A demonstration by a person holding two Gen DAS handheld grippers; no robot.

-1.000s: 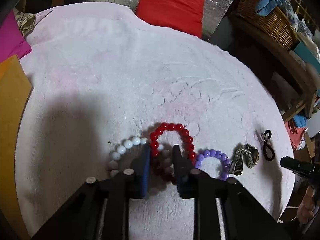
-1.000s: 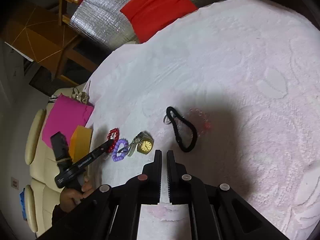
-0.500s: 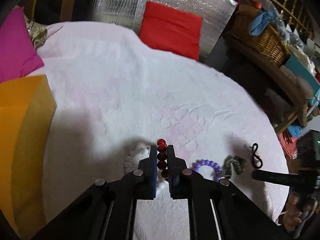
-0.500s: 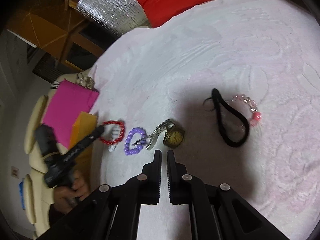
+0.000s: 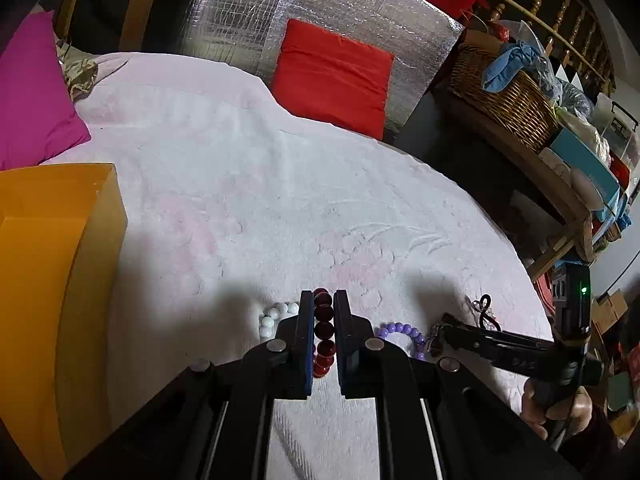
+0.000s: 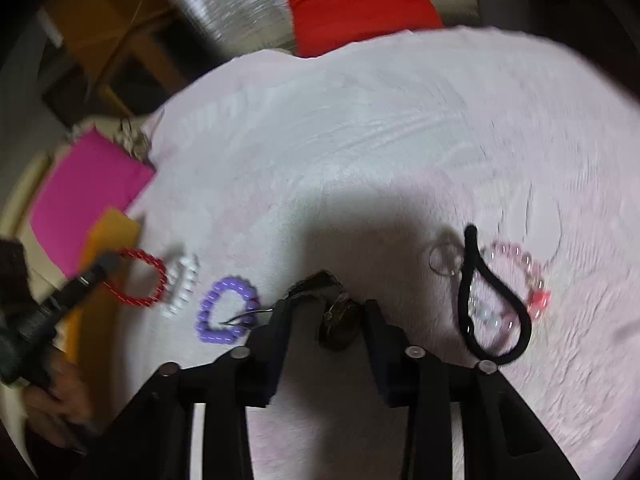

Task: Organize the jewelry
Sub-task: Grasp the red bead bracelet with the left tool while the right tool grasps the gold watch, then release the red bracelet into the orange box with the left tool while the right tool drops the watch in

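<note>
A pale pink towel covers the table, with a red cushion and silver foil sheet behind it. At the left edge stands an open orange box; what shows of its inside looks bare, though most of it is hidden. A wicker basket on a side shelf holds a blue cloth.

The left gripper has its fingers clamped on the red bead bracelet, which a second ago lay flat on the towel between open fingers. The white bead bracelet and purple bead bracelet lie on the towel. The right gripper, shut a second ago, has just been opening and now straddles the gold watch, fingers narrowly apart, not pressing it. A black hair tie overlaps a pink bead bracelet.
</note>
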